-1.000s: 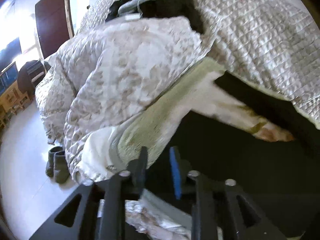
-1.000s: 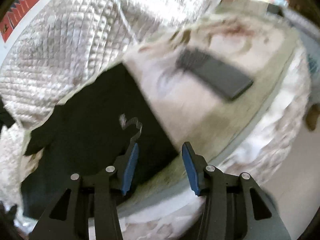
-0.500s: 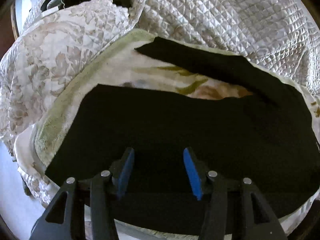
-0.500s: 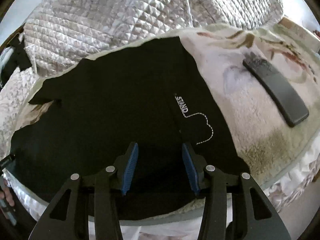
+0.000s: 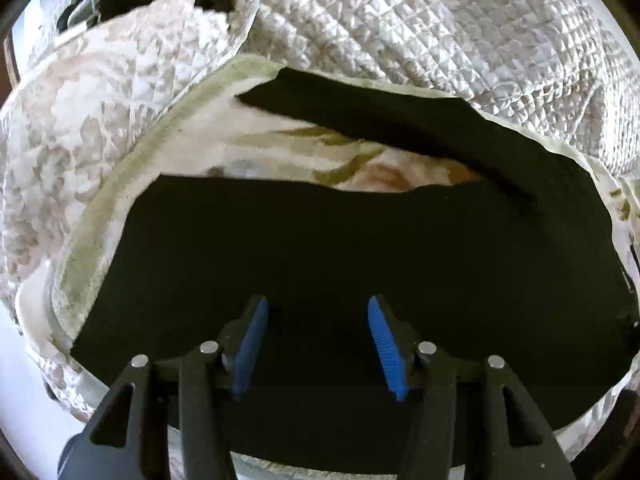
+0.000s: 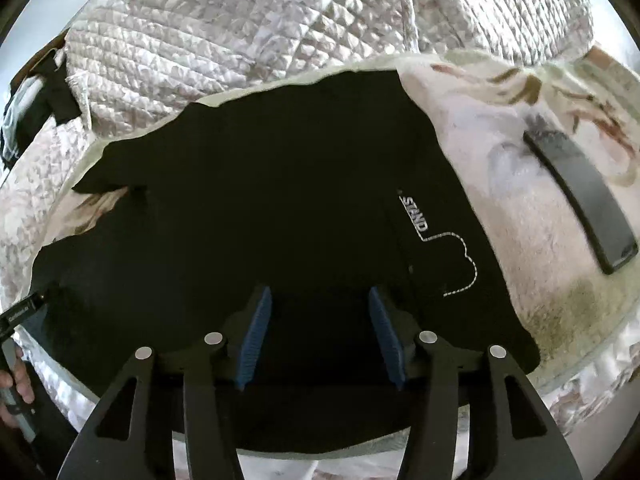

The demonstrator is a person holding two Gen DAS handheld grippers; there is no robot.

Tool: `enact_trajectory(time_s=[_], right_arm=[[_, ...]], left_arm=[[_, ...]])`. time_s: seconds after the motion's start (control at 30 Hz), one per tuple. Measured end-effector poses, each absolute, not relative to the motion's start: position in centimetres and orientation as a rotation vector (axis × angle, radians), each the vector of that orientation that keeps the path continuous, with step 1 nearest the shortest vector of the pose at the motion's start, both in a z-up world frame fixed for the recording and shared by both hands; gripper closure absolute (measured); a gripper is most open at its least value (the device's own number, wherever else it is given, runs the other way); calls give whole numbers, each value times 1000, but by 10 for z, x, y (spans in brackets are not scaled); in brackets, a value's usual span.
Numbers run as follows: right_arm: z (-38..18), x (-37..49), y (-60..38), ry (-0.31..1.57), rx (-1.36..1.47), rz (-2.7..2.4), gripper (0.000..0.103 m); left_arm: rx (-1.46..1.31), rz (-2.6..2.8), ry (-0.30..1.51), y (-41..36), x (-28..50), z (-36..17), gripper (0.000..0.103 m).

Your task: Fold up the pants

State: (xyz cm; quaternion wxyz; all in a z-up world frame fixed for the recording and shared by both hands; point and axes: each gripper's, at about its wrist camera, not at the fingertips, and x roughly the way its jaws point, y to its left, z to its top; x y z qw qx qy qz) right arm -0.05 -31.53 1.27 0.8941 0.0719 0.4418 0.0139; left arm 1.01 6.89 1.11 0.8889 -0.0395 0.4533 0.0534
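Note:
Black pants [image 5: 320,248] lie spread flat on a floral fleece blanket [image 5: 320,148] on a bed. One leg [image 5: 360,112] angles off toward the far left. In the right wrist view the pants [image 6: 260,200] show white "STAND" lettering [image 6: 414,212] with a dotted line. My left gripper [image 5: 316,304] hovers open over the near part of the pants, with only flat cloth below its jaws. My right gripper [image 6: 318,294] is over the near edge close to the lettering. Its jaws are opening and the pads press on nothing.
A silvery quilted cover [image 5: 440,28] is bunched along the far side of the bed [image 6: 240,32]. A dark flat phone-like slab [image 6: 580,196] lies on the fleece right of the pants. A person's hand [image 6: 16,380] shows at the left edge. Pale floor [image 5: 16,360] lies beyond the bed's edge.
Both views swung from the bed's sides to straight over the pants and came lower. The left jaws spread wider apart. The right jaws widened slightly.

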Motion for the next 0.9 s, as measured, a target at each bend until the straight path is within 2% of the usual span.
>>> enact_trajectory(time_s=[0.57, 0.67, 0.73, 0.9], right_arm=[[21, 22, -283, 919, 96, 155, 51], [27, 40, -275, 911, 75, 200, 50], [29, 57, -272, 915, 62, 235, 42], [29, 111, -268, 931, -17, 272, 42]], left_arm=[[-27, -29, 966, 32, 35, 14, 47], [-28, -81, 951, 25, 53, 22, 47], [-26, -107, 937, 20, 70, 26, 42], [-9, -141, 925, 17, 122, 32, 40]])
